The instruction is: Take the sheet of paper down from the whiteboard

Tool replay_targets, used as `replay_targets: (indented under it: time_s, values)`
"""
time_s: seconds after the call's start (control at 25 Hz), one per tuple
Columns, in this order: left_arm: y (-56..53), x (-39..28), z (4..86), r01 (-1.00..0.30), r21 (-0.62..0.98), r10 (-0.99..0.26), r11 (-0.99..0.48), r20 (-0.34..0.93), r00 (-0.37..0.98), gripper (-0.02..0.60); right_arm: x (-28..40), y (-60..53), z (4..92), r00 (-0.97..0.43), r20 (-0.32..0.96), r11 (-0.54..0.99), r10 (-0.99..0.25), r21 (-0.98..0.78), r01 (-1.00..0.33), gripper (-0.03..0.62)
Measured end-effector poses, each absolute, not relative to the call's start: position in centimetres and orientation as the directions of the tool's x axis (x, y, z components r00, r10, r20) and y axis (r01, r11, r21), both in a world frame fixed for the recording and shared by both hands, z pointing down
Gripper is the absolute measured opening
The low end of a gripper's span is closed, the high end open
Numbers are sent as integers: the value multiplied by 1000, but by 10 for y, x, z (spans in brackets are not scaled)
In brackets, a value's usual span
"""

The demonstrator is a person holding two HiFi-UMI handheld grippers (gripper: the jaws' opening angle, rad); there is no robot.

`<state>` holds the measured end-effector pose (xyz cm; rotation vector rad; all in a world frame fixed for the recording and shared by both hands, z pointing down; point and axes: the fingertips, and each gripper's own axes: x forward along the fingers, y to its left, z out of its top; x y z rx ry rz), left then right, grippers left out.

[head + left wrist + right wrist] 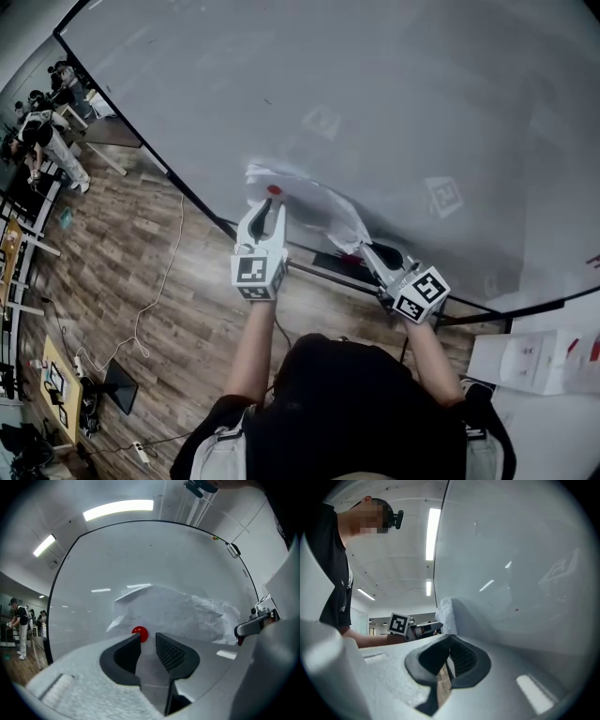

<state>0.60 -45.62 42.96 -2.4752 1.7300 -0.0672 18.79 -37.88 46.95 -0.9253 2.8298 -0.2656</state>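
Observation:
A crumpled white sheet of paper [314, 199] hangs on the whiteboard [394, 103], pinned at its left end by a round red magnet [274, 190]. My left gripper [269, 206] is open right in front of that magnet. In the left gripper view the magnet [139, 632] sits just beyond the parted tips of the left gripper [147, 637], and nothing lies between them. My right gripper [363, 249] is shut on the paper's lower right end. In the right gripper view the paper [446, 613] rises from the closed right gripper [450, 642] along the board.
A black eraser [390, 255] lies on the ledge under the board. A white table with printed sheets [539, 361] stands at the right. At the far left are desks and people [42, 131], and a cable [155, 300] trails over the wood floor.

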Motion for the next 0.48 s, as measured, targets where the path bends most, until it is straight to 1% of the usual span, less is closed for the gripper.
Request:
replay_targets:
  time_s: [0.16, 0.48]
  values:
    - [-460, 1, 426, -943, -133, -948, -307, -43, 315, 98, 186, -376, 469, -806, -83, 801, -586, -214, -560, 3]
    - [-471, 1, 427, -942, -160, -952, -296, -24, 304, 103, 187, -374, 471, -814, -79, 807, -575, -215, -550, 3]
